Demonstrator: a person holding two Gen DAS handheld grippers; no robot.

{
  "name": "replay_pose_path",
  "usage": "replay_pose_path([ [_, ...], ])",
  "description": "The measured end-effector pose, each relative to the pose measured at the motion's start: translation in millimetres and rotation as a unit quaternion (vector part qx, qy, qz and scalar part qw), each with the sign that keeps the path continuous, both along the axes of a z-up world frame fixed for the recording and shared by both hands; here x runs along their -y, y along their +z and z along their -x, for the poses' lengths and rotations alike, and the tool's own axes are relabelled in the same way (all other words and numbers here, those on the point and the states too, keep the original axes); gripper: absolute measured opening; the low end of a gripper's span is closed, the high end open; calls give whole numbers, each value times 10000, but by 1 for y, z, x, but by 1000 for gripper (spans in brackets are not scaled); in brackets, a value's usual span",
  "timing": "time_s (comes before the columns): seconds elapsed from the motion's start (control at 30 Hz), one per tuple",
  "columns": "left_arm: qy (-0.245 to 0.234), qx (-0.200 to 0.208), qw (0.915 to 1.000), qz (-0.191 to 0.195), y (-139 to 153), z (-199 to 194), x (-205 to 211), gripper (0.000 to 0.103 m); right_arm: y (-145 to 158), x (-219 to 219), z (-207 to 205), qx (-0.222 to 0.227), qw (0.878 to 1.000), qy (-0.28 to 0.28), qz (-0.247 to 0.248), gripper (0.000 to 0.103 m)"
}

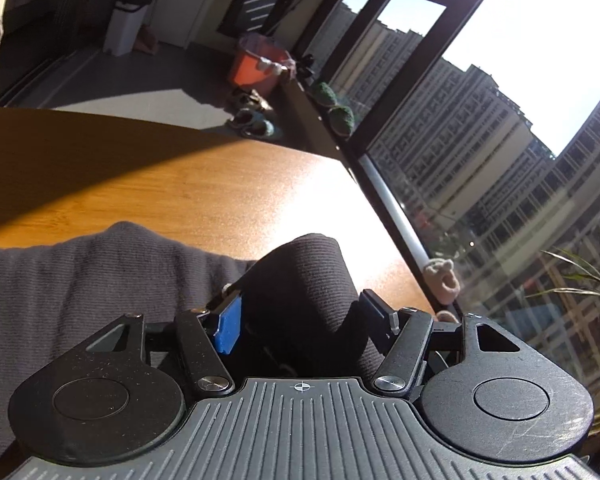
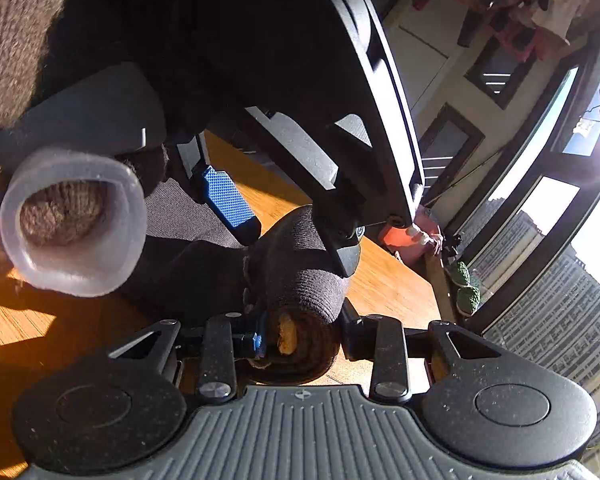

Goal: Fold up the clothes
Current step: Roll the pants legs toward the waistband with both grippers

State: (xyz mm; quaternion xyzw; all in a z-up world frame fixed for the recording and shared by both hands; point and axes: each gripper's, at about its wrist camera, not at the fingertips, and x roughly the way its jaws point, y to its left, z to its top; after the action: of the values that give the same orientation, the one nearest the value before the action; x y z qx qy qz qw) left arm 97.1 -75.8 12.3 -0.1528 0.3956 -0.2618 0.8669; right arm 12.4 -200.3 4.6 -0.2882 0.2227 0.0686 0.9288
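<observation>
Grey ribbed knit garment (image 1: 80, 300) lies on the wooden table (image 1: 220, 184), filling the lower left of the left wrist view. One part of it is rolled into a dark tube that rises in the lower middle of that frame, and the left gripper (image 1: 300, 312) is closed on this roll, its blue pad (image 1: 229, 326) pressed against the left side of the cloth. Sunlight glares off the tabletop at centre right, and a window (image 1: 480, 100) with tall buildings beyond fills the right side.

In the right wrist view the same roll (image 2: 300, 276) runs from the centre down to the lower middle, its spiral end facing the camera. The right gripper (image 2: 300, 344) clamps that end between its fingers. The left gripper's black body (image 2: 340, 100) hangs across the upper centre of this frame, one blue pad (image 2: 226, 196) showing just left of the roll. A translucent ring-shaped part (image 2: 72, 224) sits at mid left; I cannot tell what it is.
</observation>
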Motion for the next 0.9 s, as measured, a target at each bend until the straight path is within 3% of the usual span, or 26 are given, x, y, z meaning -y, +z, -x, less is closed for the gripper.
replay_pose_path([
  [0.1,80,-131,9999,7,-10,-5,-6,73,7,14,0,-203,9980,75,-601,42],
  [0.2,132,-129,9998,11,-12,-6,-16,73,21,40,6,-567,9820,142,-1795,47],
  [0.3,240,-46,9996,-155,-11,-3,-24,72,29,75,12,-827,9373,7,-3384,48],
  [0.4,339,-57,9993,-112,-13,-6,-33,73,26,99,7,-871,8910,-320,-4444,52],
  [0.43,369,-58,9993,-97,-13,-5,-36,73,24,102,3,-901,8809,-432,-4626,54],
  [0.57,448,-26,9989,-108,-14,-4,-41,72,-7,110,-12,-1206,8654,-733,-4808,63],
  [0.67,441,9,9990,-82,-14,-1,-48,71,-17,116,-23,-1385,8419,-673,-5173,62],
  [0.7,438,2,9990,-77,-14,0,-48,71,-18,117,-23,-1402,8409,-601,-5193,53],
  [0.77,464,29,9988,-180,-12,2,-45,71,-13,114,-21,-1376,8517,-461,-5035,47],
  [0.9,485,374,9956,-708,0,14,-27,77,-5,112,-16,-1289,8670,-328,-4803,33],
])
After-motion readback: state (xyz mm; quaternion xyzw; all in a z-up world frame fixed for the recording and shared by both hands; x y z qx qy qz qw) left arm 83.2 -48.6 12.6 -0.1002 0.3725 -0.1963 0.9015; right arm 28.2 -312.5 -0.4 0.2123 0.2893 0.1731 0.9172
